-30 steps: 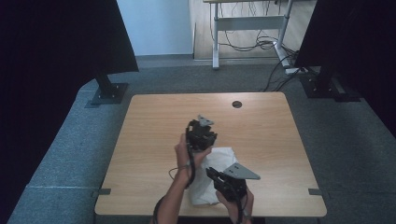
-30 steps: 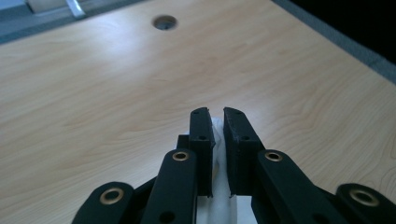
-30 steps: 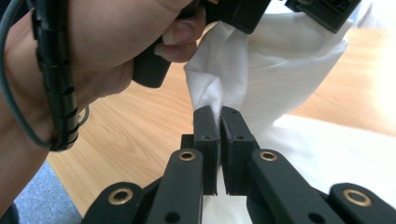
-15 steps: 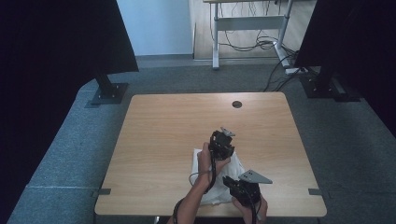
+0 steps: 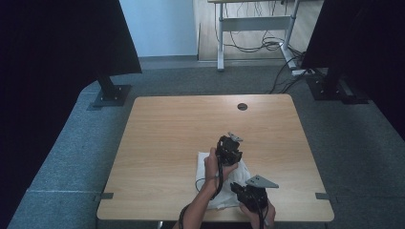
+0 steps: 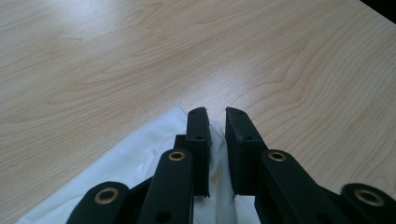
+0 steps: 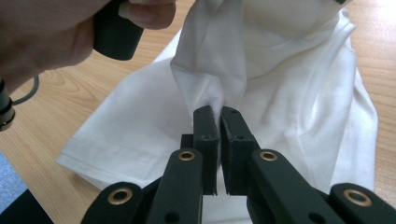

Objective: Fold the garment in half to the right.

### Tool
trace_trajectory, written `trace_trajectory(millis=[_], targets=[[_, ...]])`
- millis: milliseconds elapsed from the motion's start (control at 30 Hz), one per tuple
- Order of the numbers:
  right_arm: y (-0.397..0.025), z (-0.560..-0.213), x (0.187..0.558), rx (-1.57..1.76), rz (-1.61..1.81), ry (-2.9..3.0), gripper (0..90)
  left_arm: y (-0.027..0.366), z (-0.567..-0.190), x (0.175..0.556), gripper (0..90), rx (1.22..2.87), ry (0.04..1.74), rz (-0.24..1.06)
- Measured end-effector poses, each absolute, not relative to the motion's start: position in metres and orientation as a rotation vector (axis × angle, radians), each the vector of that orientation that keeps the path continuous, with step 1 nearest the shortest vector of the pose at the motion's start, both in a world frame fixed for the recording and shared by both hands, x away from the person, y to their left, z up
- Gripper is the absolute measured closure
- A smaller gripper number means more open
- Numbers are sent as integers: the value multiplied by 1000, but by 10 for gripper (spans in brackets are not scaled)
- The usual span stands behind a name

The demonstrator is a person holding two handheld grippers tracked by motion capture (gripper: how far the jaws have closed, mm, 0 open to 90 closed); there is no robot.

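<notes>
1. Jaws of the right gripper (image 7: 218,112) are pressed nearly together on a raised fold of the white cloth (image 7: 299,107), pinching it at their tips; the fold rises from the tips towards the top of the right gripper view.
2. Jaws of the left gripper (image 6: 215,112) stand a little apart, with a bunched strip of cloth (image 6: 140,158) between them; they appear to pinch it, though the gap at the tips is bare.
3. In the high view the cloth (image 5: 208,164) lies on the table (image 5: 172,129) at the near edge, right of centre, under both grippers.
4. Its long axis seems to run from the near edge away towards the table's middle, with one corner pointing away in the left gripper view; the crumpling makes the true shape hard to judge.
5. In the high view the left gripper (image 5: 229,149) sits over the cloth's far end, and the right gripper (image 5: 250,192) over its near right part.
6. Much of the cloth there is hidden by the hands and grippers.
7. The left hand (image 7: 56,32) is cut off by the top left corner of the right gripper view.
8. The cloth's near edge is cut off at the bottom of both gripper views.
</notes>
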State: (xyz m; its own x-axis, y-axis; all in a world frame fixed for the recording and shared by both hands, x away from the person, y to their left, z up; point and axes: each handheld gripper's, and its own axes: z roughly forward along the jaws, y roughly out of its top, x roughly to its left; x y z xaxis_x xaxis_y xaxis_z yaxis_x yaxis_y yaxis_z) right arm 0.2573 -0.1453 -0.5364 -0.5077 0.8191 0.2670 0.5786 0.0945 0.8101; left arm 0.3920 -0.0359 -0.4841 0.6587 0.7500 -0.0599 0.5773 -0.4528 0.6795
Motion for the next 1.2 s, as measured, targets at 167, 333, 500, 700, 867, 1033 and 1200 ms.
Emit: trace_trajectory(millis=[167, 333, 500, 700, 867, 1033, 1200], targets=[[-147, -541, 258, 1411, 1362, 2126, 857, -36, -486, 393, 690, 2162, 1001, 241], [-148, -546, 258, 1427, 1353, 2133, 857, -32, -480, 394, 567, 2120, 1003, 264], [-149, -553, 258, 1458, 1350, 2134, 854, -18, -465, 391, 475, 2062, 1000, 325], [-150, -555, 256, 1464, 1345, 2128, 848, 11, -459, 387, 426, 2040, 1036, 416], [-151, -554, 254, 1462, 1346, 2126, 841, 40, -474, 385, 419, 2057, 1114, 453], [-151, -553, 252, 1464, 1343, 2126, 791, 58, -493, 383, 402, 2074, 1174, 459], [-156, -548, 246, 1479, 1360, 2098, 604, 61, -509, 380, 382, 2098, 1195, 468]])
